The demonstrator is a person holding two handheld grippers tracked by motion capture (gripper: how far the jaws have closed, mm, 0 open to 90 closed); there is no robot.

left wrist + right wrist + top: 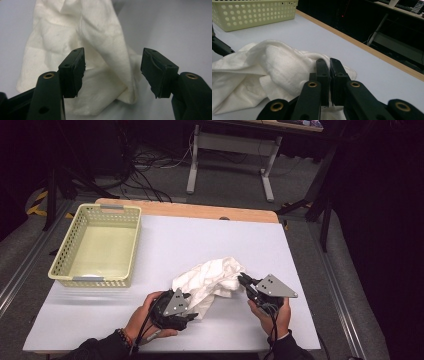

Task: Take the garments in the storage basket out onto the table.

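Note:
A crumpled white cloth point(212, 275) lies on the pale table point(200, 235), near its front edge. My left gripper point(193, 309) is at the cloth's near left corner, held in a hand low over the table. In the left gripper view its jaws point(113, 70) stand apart with a fold of the cloth point(75, 30) lying between and beyond them, and the pads are not pressing on it. My right gripper point(241, 280) meets the cloth's right edge. In the right gripper view its jaws point(330, 62) are closed together at a raised fold of the cloth point(274, 62).
A pale yellow perforated basket point(62, 255) stands empty at the table's left, and its wall point(249, 12) shows far off in the right gripper view. Bare tabletop lies between basket and cloth. Desk legs and cables are on the floor beyond the far wooden edge point(200, 211).

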